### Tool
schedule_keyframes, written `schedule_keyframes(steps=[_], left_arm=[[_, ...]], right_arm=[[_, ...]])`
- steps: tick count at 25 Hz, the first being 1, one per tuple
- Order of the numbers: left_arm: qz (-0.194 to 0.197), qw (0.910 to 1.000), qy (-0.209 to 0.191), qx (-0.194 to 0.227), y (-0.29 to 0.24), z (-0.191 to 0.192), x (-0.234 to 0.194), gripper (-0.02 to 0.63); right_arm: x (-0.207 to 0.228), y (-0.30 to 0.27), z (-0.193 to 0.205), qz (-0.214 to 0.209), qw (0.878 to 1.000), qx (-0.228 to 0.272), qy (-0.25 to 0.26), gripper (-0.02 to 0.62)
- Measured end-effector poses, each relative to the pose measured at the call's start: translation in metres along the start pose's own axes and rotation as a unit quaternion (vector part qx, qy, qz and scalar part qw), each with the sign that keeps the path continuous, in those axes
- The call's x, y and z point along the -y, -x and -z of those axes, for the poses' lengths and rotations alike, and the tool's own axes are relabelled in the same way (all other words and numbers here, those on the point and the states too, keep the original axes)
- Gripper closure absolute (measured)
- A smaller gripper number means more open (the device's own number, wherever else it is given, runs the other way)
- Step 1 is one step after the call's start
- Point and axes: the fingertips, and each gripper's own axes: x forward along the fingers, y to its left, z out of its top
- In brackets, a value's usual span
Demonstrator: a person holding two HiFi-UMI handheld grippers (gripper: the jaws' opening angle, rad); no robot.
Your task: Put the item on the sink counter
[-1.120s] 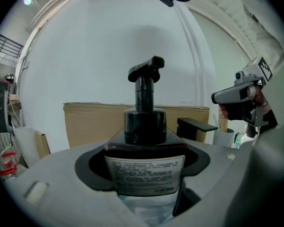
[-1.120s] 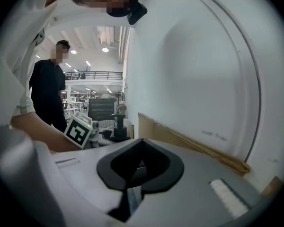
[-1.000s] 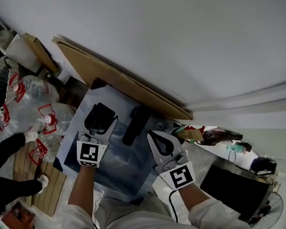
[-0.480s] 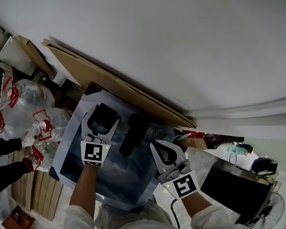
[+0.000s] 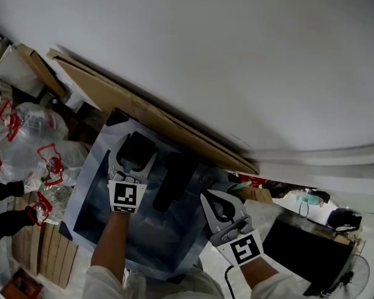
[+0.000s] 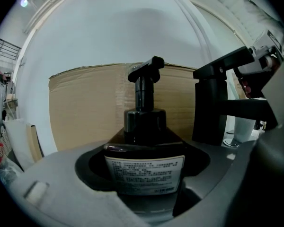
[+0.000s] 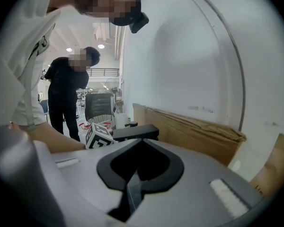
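My left gripper [image 5: 134, 158] is shut on a dark pump bottle [image 5: 137, 144] with a white label [image 6: 144, 174], held over the back left of the blue-grey sink [image 5: 106, 210]. In the left gripper view the bottle [image 6: 144, 131] stands upright between the jaws of the left gripper [image 6: 144, 159]. A black faucet [image 5: 173, 178] rises just right of it, and the same faucet [image 6: 217, 103] fills the right of that view. I cannot tell whether the bottle touches the counter. My right gripper [image 5: 206, 194] hangs to the faucet's right, shut with nothing in it; in the right gripper view the right gripper's [image 7: 141, 141] tips meet.
A long cardboard sheet [image 5: 143, 114] leans on the white wall behind the sink. Clear plastic bags with red handles [image 5: 31, 142] lie at the left above a wooden pallet [image 5: 47, 254]. A black panel [image 5: 302, 251] sits at the lower right. A person in black [image 7: 66, 98] stands behind.
The left gripper with the bottle has edged up and right toward the cardboard. The right gripper has drifted down and to the right. The dark legs at the left have moved out of the picture.
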Motion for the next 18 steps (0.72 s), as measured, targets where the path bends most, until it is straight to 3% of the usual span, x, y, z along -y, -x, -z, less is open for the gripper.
schedule_keyframes(steps=[6,14,18], left_arm=[[-0.003,0.9991,-0.04,-0.015,-0.004,0.007,0.006,0.249],[0.005,0.9969,-0.054,-0.057,-0.008,0.019,0.011,0.244],[0.007,0.9972,-0.04,-0.063,-0.008,0.022,0.009,0.236]], right_arm=[[0.002,0.003,-0.011,-0.003,1.0,0.017,-0.006,0.591],[-0.007,0.003,-0.025,-0.016,0.999,0.029,-0.002,0.591],[-0.008,0.005,-0.026,-0.017,0.999,0.031,-0.001,0.591]])
